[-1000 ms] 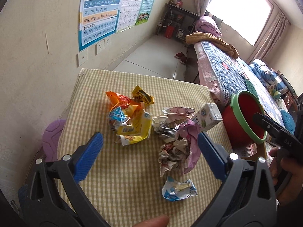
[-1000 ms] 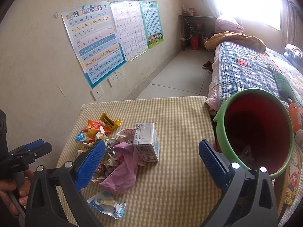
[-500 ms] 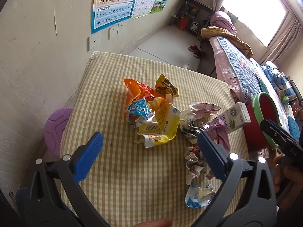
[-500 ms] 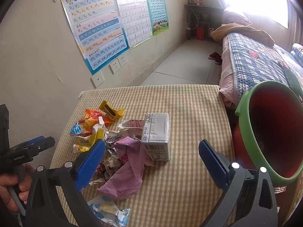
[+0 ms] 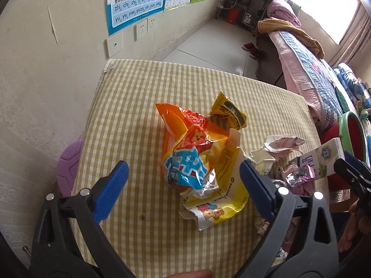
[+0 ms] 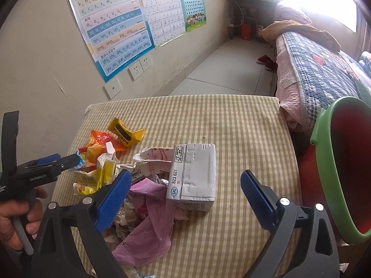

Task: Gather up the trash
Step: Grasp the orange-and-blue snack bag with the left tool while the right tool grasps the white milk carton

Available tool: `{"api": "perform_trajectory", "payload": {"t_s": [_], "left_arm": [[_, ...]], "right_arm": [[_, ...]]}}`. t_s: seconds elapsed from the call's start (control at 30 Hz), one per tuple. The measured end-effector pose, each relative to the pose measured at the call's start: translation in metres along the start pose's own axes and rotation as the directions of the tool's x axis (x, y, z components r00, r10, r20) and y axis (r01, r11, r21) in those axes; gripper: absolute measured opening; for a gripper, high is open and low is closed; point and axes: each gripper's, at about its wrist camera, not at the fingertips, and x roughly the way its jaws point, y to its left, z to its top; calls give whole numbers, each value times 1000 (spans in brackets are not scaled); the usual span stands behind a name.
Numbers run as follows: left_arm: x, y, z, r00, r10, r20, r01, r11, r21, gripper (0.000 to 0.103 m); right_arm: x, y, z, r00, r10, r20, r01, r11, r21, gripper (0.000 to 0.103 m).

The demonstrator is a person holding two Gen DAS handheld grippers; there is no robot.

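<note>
Crumpled trash lies on a yellow checked table (image 5: 139, 88). My left gripper (image 5: 183, 183) is open just above the pile, and the orange, blue and yellow snack wrappers (image 5: 192, 157) sit between its blue pads without touching them. My right gripper (image 6: 185, 192) is wide and its jaws are closing. The white milk carton (image 6: 194, 173) lies between them, clear of both pads. A pink plastic bag (image 6: 148, 222) and torn paper lie by the right gripper's left pad. The carton (image 5: 320, 159) also shows at the right of the left wrist view.
A red bin with a green rim (image 6: 329, 162) stands off the table's right edge, tilted toward me. A bed (image 6: 324, 69) runs along the right, and a wall with posters (image 6: 111, 23) is on the left. A purple stool (image 5: 68, 164) sits by the table's left side.
Both grippers have sunk toward the table and moved in on the trash. The left one now frames the snack wrappers, the right one the milk carton.
</note>
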Motion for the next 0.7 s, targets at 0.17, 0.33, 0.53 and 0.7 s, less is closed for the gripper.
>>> {"api": "perform_trajectory", "payload": {"t_s": [0.17,0.33,0.53,0.7], "left_arm": [[25,1,3,999,13,-38,-12,1000,22,85],[36,3,2,998,1,-65,0,1000,14,55],[24,7,4,1000,-12,-27,12,1000,3,46],[5,10,6,1000,-12,20,13,1000,-11,44]], "right_arm": [[15,-4,-1,1000,-7,-30,7,1000,1,75],[24,-7,-2,998,-10,-55,9,1000,-10,45],[20,-6,-2,999,-6,-44,5,1000,-24,38],[6,-4,1,1000,-7,-12,6,999,-34,38]]}}
